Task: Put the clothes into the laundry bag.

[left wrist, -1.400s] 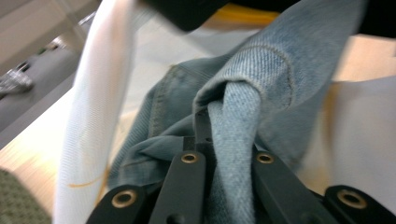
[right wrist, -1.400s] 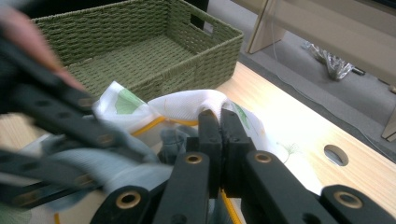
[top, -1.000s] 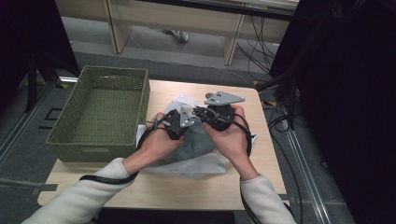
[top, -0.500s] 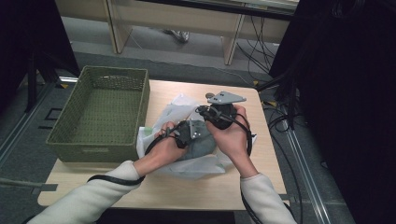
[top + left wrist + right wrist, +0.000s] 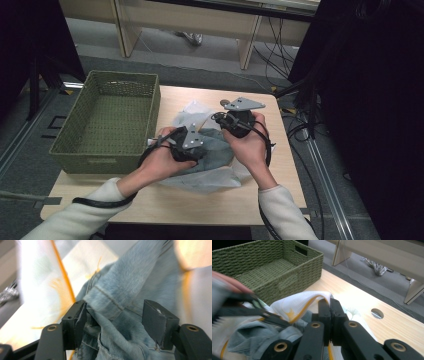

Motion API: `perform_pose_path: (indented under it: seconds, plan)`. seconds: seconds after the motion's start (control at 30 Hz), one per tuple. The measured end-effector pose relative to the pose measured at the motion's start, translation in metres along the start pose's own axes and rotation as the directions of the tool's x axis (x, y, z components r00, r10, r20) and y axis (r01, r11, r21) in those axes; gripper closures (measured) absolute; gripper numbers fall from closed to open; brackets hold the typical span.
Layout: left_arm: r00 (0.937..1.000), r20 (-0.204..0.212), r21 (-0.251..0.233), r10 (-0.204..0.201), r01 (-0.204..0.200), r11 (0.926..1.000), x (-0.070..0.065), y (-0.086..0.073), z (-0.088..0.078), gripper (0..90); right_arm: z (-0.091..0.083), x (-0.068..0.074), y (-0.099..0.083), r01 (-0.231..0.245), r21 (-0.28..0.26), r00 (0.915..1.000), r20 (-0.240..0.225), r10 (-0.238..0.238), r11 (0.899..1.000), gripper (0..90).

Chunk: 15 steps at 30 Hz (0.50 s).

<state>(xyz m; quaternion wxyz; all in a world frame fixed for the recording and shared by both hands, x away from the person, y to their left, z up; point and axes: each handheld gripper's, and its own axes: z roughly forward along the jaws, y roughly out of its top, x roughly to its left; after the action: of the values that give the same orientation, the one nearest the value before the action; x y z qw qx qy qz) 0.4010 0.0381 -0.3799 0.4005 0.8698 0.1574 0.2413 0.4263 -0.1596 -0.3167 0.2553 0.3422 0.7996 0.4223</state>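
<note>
1. Table [image 5: 280, 185]: light wood, with a round cable hole [image 5: 377, 313] near the far edge.
2. Basket [image 5: 107, 125]: green, woven, at the table's left in the high view; just beside the cloth pile.
3. Jeans [image 5: 125, 290]: pale blue denim, crumpled at mid-table on a white cloth [image 5: 200, 177] with orange trim; in the high view seen as a grey-blue heap between both hands.
4. Left gripper [image 5: 186, 145]: held low over the denim heap, cable trailing back along the sleeve. In the left gripper view, jaws just been opening, now standing apart at a middling gap. Denim fold with seam lying between them; left pad [image 5: 80, 322] touching fabric, right pad [image 5: 157, 326] off it. No squeeze on the cloth.
5. Right gripper [image 5: 235, 122]: at the far side of the heap, grey plate on top. In the right gripper view, jaws pressed tight together, white cloth's orange-trimmed edge [image 5: 302, 305] pinched between the pads and lifted into a small peak.
6. Hands close together over the pile, grippers near but apart.
</note>
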Motion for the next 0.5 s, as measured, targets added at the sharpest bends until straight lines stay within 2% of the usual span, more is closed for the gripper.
perform_pose_path:
  seconds: [0.07, 0.1, 0.23, 0.27, 0.33, 0.4, 0.5]
  plan:
    - [0.9999, -0.005, 0.000, 0.013, -0.013, 0.9999, 0.005, -0.004, -0.013, 36.8, 0.000, 0.001, 0.000, 0.001, 0.002, 1.0000, -0.001, -0.001, 1.000, 90.0]
    - [0.9999, 0.004, 0.024, 0.015, -0.015, 0.9996, 0.008, -0.010, -0.018, 37.5, 0.000, 0.001, 0.000, 0.001, 0.003, 1.0000, -0.001, -0.001, 1.000, 90.0]
    - [0.9965, 0.082, 0.128, 0.012, -0.023, 0.9915, 0.007, -0.026, -0.017, 37.3, 0.000, 0.002, 0.001, 0.003, 0.003, 1.0000, -0.004, -0.003, 1.000, 90.0]
    - [0.9952, 0.097, 0.171, 0.012, -0.029, 0.9848, 0.006, -0.029, -0.015, 36.8, 0.000, 0.002, 0.001, 0.003, 0.004, 1.0000, -0.003, -0.003, 1.000, 90.0]
    - [0.9910, 0.131, 0.251, 0.025, -0.058, 0.9661, 0.005, -0.035, -0.011, 35.3, 0.000, 0.001, 0.001, 0.003, 0.004, 1.0000, -0.002, -0.003, 1.000, 90.0]
    - [0.9921, 0.123, 0.287, 0.023, -0.058, 0.9562, 0.005, -0.038, -0.006, 35.1, 0.000, 0.002, 0.001, 0.006, 0.004, 1.0000, -0.003, -0.006, 1.000, 90.0]
    - [0.9933, 0.106, 0.358, 0.047, -0.082, 0.9299, 0.006, -0.042, 0.001, 35.9, 0.000, 0.002, 0.001, 0.005, 0.005, 1.0000, -0.006, -0.005, 1.000, 90.0]
